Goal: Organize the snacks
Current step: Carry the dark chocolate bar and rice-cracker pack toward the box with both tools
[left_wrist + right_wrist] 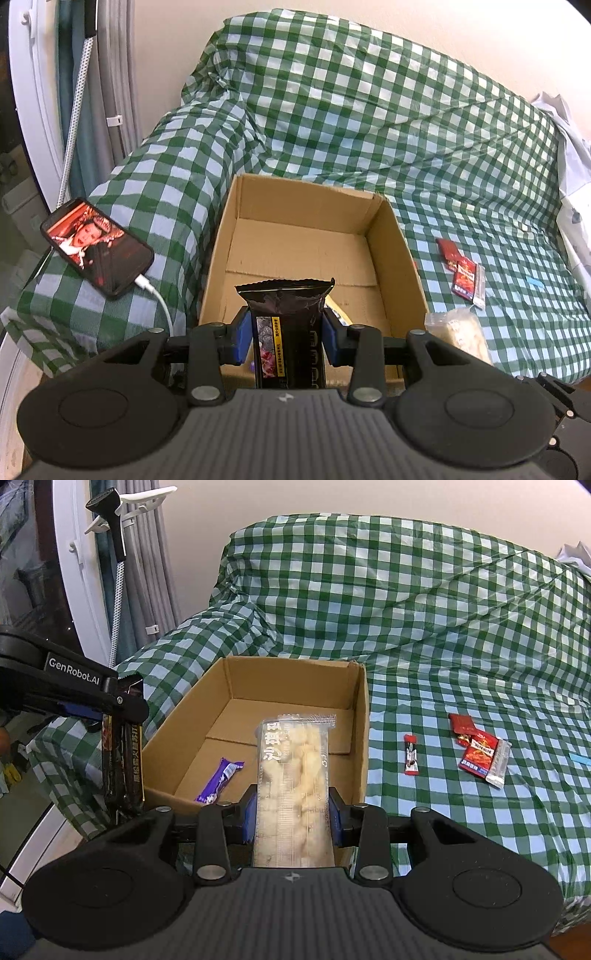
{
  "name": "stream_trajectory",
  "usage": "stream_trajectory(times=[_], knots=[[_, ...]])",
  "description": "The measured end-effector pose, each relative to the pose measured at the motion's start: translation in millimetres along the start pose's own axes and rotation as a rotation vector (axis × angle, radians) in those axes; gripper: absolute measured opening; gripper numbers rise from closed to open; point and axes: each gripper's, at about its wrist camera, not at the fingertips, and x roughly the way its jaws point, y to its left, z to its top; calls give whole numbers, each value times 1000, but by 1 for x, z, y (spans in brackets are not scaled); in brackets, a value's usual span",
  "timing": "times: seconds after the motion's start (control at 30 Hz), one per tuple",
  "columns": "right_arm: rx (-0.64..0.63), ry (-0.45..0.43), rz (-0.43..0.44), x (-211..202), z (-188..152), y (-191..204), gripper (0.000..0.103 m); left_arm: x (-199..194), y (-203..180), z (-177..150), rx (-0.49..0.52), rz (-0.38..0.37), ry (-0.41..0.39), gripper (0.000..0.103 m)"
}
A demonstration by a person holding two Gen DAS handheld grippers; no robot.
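Observation:
An open cardboard box (400, 251) (364, 738) sits on a sofa under a green checked cover. My left gripper (288, 332) is shut on a black snack packet (286, 325), held upright over the box's near edge. That packet (123, 753) and the left gripper (110, 705) also show at the left of the right wrist view. My right gripper (291, 814) is shut on a clear packet of pale puffed snack (295, 775), above the box's near wall. A purple bar (219, 781) lies inside the box. The clear packet (461, 332) shows beside the box in the left wrist view.
On the cover right of the box lie red snack packets (480, 755) (463, 273) and a small red-and-black bar (410, 755). A phone (96, 247) on a white cable rests on the sofa arm at the left. Curtains and a white frame stand behind it.

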Motion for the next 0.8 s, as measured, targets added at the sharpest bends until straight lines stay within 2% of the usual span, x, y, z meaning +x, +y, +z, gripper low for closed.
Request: stream_trajectory(times=[0.43, 0.8], knots=[[-14, 27, 8, 48, 25, 4, 39, 45, -3, 34, -17, 7, 14, 43], [-2, 57, 10, 91, 39, 1, 39, 91, -10, 51, -11, 20, 59, 43]])
